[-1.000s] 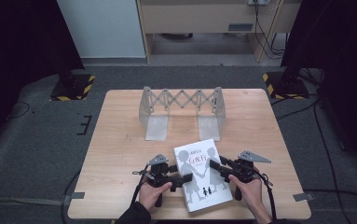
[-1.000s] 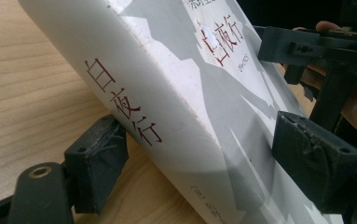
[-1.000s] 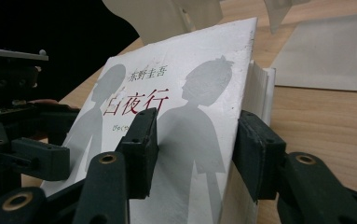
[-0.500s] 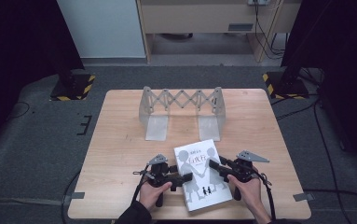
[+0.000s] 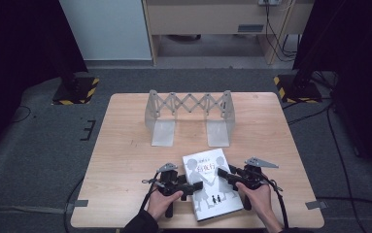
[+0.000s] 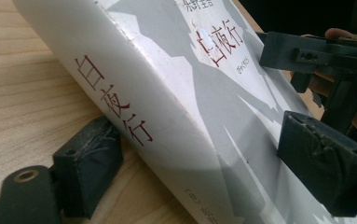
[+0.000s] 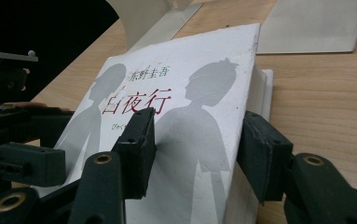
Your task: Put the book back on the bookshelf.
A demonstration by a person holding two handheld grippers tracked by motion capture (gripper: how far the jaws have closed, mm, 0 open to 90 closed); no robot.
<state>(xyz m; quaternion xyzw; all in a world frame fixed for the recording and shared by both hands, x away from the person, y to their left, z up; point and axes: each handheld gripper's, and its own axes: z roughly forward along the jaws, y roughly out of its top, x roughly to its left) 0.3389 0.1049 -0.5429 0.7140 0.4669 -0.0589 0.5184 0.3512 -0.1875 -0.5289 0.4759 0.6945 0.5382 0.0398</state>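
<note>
- The book (image 5: 211,184) lies at the table's (image 5: 125,145) near edge, straddled at its spine by the left gripper (image 5: 189,187) and at its fore-edge by the right gripper (image 5: 226,175)
- Both sets of jaws are parted about it, one above the cover, one below; a firm clench cannot be told
- A two-sided lift seems begun; next, jaws should be closed evenly
- Farther back, the rack (image 5: 188,115) stands empty, likely the goal

The table (image 5: 125,160) is seen to be of pale wood, its grain plainly marked and its finish matt. The book (image 5: 211,184) is covered in white and grey paper with a slight sheen; a scuffed patch is shown on the cover near the red title, and the page edges look rough-cut. The left gripper (image 6: 204,154) and right gripper (image 7: 195,149) are made of matt black plastic, their pads (image 6: 90,161) wrapped in creased black tape. The rack (image 5: 189,112) is formed of dull grey metal, smooth.
</note>
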